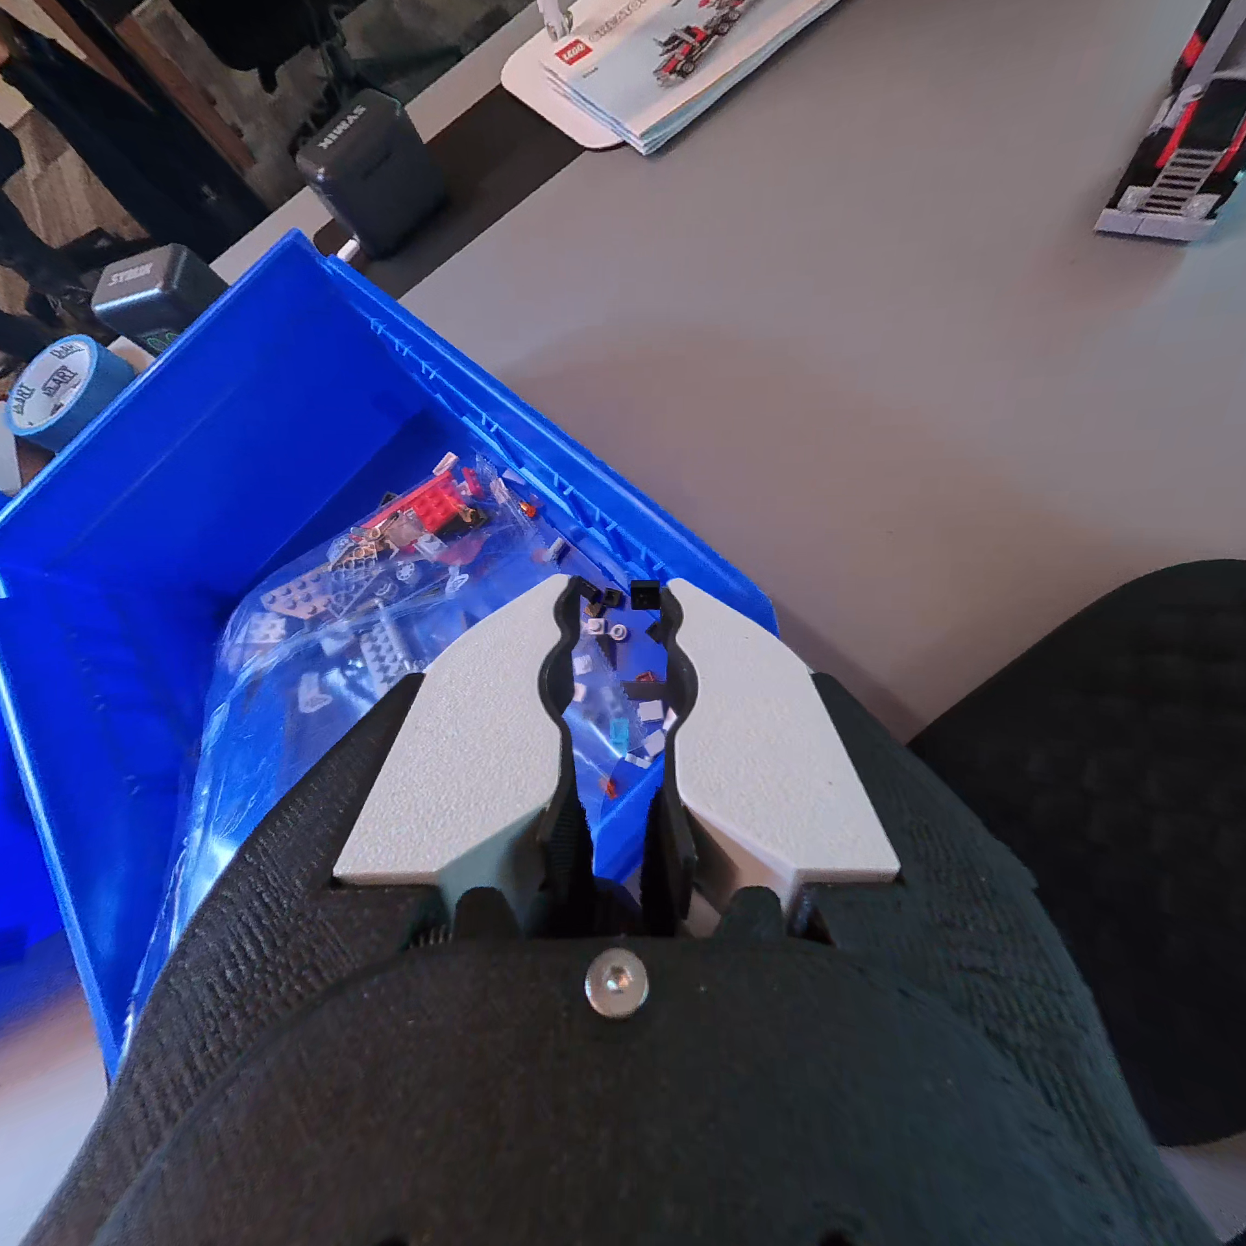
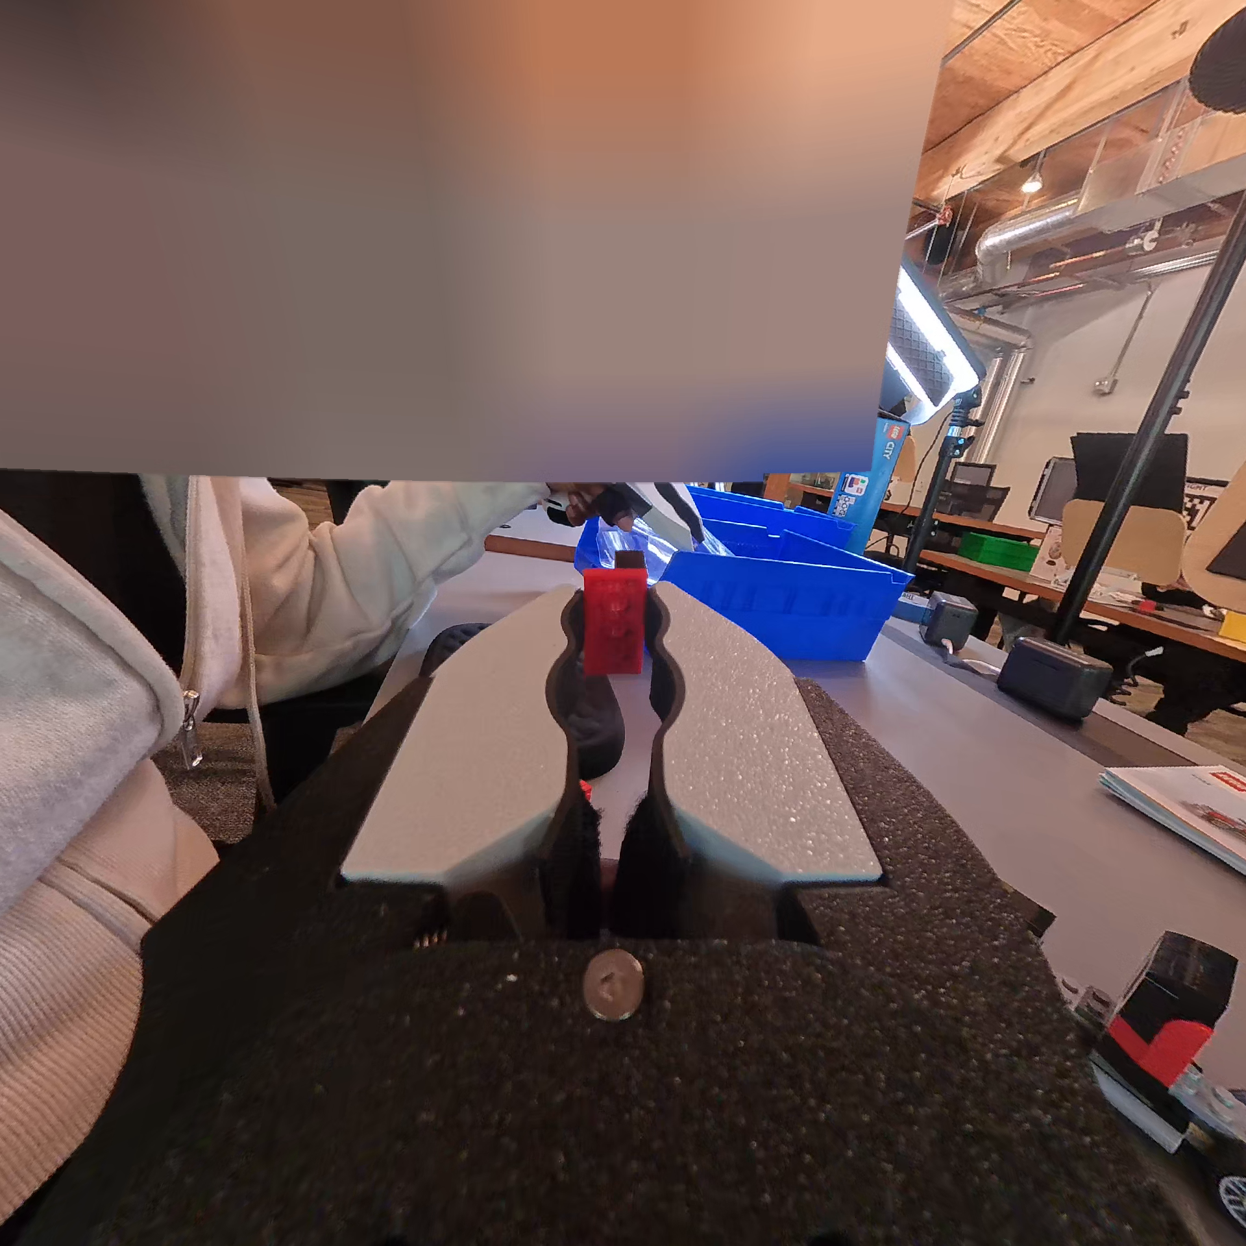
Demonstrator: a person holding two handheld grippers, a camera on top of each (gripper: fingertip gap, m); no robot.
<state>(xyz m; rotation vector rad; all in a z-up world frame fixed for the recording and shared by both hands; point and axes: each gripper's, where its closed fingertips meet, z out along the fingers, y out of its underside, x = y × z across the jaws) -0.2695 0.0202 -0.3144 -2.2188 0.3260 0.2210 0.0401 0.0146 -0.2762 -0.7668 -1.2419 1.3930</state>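
Red brick [image 2: 612,627] gripped by right fingers [image 2: 664,617]; left fingers [image 1: 570,610] open above blue bin [image 1: 222,431].

Each gripper [image 1: 617,593] has a rough black printed body, two pale grey fingers [image 2: 485,728] lined with wavy black pads, and a silver screw [image 2: 612,983] below the fingers. The person wears a cream zipped hoodie [image 2: 283,593].

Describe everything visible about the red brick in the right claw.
The red brick is a small, opaque plastic building brick, rectangular, with faint round studs on the face toward the camera. It stands upright, long side vertical, clamped near the tips of the right claw, whose dark pads press on its two sides. Its top edge rises slightly above the fingertips. A small dark piece shows just above it. It is held above the grey table.
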